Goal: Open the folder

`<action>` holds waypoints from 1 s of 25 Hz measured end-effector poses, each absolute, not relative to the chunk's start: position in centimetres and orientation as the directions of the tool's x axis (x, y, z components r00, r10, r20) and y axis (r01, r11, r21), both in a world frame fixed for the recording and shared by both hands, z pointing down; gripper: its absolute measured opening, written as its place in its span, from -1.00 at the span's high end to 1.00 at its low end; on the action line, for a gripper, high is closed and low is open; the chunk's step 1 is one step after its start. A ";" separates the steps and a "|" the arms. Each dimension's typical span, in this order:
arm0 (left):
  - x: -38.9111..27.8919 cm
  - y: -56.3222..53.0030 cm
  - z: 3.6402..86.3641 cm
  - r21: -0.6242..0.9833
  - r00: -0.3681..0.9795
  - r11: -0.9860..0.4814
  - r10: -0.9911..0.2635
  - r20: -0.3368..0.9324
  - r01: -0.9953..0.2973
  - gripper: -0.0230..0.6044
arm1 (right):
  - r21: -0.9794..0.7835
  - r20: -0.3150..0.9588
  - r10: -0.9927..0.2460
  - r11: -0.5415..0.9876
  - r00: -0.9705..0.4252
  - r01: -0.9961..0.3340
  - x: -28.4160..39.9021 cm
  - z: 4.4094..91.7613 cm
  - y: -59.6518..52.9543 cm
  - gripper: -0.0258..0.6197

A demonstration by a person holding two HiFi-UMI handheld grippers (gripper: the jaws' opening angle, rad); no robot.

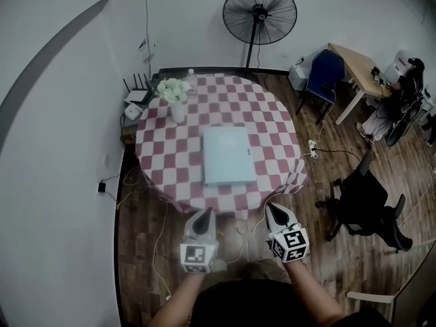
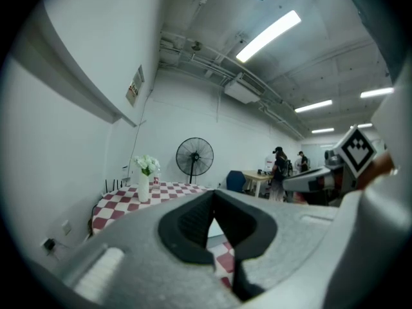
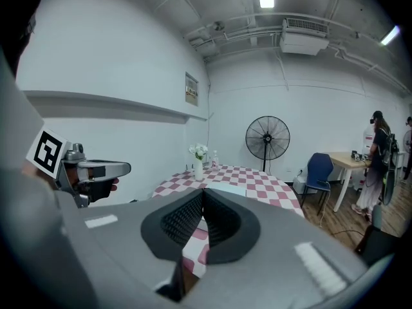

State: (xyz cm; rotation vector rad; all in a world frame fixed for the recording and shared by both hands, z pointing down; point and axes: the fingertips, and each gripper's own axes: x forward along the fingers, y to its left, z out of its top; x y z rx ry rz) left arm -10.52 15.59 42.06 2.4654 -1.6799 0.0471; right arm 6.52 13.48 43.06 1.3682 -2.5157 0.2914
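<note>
A pale blue folder point(image 1: 228, 154) lies flat and closed on the round table with a red-and-white checked cloth point(image 1: 163, 155). Both grippers hang short of the table's near edge, over the wooden floor. My left gripper point(image 1: 205, 212) is shut with nothing in it, its tips meeting point(image 2: 214, 192). To its right, my right gripper point(image 1: 272, 206) is also shut and empty, jaws touching at the tips point(image 3: 203, 190). In the right gripper view the folder point(image 3: 225, 190) shows just beyond the jaws.
A white vase of flowers point(image 1: 175, 98) and a small bottle point(image 1: 191, 79) stand at the table's far left. A standing fan point(image 1: 259, 16) is behind. A black office chair point(image 1: 364, 206) sits to the right, a blue chair point(image 1: 324, 73) and desk beyond. Cables cross the floor.
</note>
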 end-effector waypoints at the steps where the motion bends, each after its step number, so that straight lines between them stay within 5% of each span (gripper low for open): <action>1: -10.5 15.0 42.2 0.115 0.372 -0.359 -0.921 0.115 -0.926 0.92 | -0.048 0.325 -0.791 0.534 -0.519 -0.844 6.5 43.2 13.1 0.91; 25: -0.5 -4.8 54.8 0.107 0.455 -0.447 -0.823 0.341 -0.888 0.91 | -0.101 0.379 -0.744 0.557 -0.550 -0.824 11.6 51.1 -7.4 0.91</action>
